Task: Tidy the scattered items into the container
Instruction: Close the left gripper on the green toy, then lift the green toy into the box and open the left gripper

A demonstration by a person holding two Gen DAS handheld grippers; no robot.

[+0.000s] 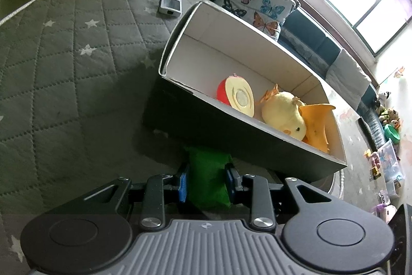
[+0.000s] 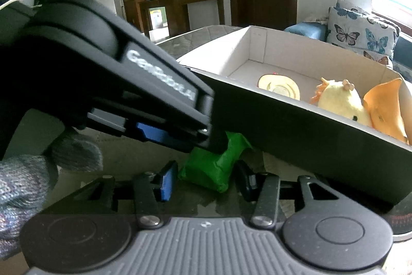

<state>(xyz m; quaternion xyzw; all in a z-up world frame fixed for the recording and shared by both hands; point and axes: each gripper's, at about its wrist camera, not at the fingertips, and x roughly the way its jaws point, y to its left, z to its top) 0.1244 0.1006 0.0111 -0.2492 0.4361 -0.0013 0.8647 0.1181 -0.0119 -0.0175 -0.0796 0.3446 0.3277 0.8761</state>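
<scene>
while the box point(image 1: 257, 146) sits on the star-quilted mattress point(image 1: 64, 56) with a halved toy apple point(image 1: 238, 97), a yellow plush chick point(image 1: 283, 115) and an orange piece point(image 1: 316, 123) already inside, one scattered thing, a green pouch point(image 1: 208, 179), lies on the mattress just outside the box's near dark wall.

the left gripper point(image 1: 208, 183) is clenched on the green pouch: in its own view both blue pads point(image 1: 182, 184) press the pouch's sides, and the pouch runs lengthwise straight ahead between them, its far end tucked against the foot of the box wall.

the right gripper point(image 2: 206, 178) comes at the same pouch from the near side. its fingers stand either side of the pouch's near end; the left pad seems to touch or almost touch the green fabric, the right one is a little apart, so i read it as not yet gripping, though the contact is hard to tell. a gloved hand point(image 2: 31, 179) shows at the left edge of the right wrist view.

the relation that matters: the pouch lies ahead of and below both claws, long axis pointing at the box, with the open top of the box beyond and above it. the left hand is the one that has it, so my judgement is that the pouch must go up over the near rim and in, landing on the free floor to the left of the apple. a grey handheld device point(image 1: 170, 0) waits on the mattress, far left of the box.
</scene>
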